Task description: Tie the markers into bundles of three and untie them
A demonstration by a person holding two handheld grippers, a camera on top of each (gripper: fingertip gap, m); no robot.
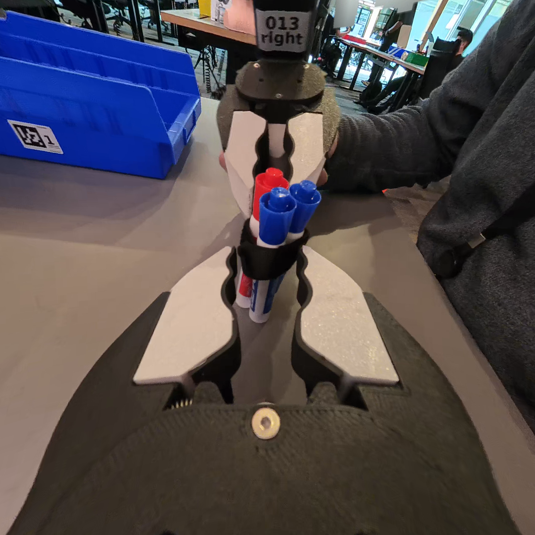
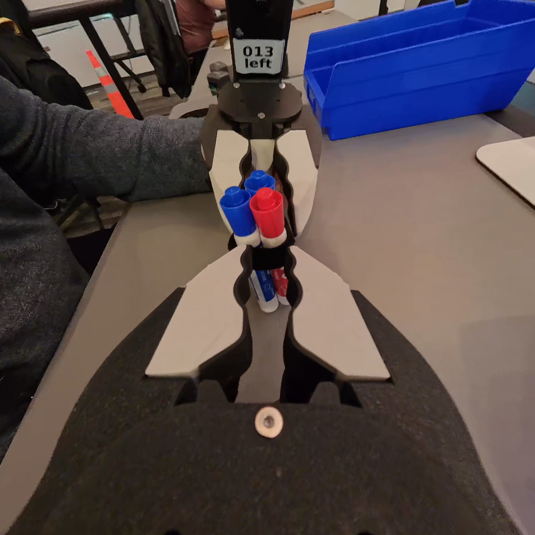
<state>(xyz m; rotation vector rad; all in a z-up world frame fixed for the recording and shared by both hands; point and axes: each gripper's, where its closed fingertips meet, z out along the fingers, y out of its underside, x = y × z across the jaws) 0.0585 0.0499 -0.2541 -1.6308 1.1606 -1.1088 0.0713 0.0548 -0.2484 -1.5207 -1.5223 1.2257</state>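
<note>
- Three markers (image 1: pixel 272 231), two blue-capped and one red-capped, stand upright on the grey table (image 1: pixel 86 275), bound by a black strap (image 1: pixel 267 260).
- Each marker barrel bears a printed label in its cap's colour.
- White stickers with printed characters sit on both grippers' bodies; a white sticker with a square code sits on the blue bin (image 1: pixel 95 115).
- Left gripper (image 1: pixel 265 260): jaws partly open, closed around the strapped bundle at the band.
- Right gripper (image 2: pixel 267 260): jaws narrowed onto the same bundle from the opposite side, pressing the strap.
- A grey-sleeved arm (image 2: pixel 101 159) reaches behind.
</note>
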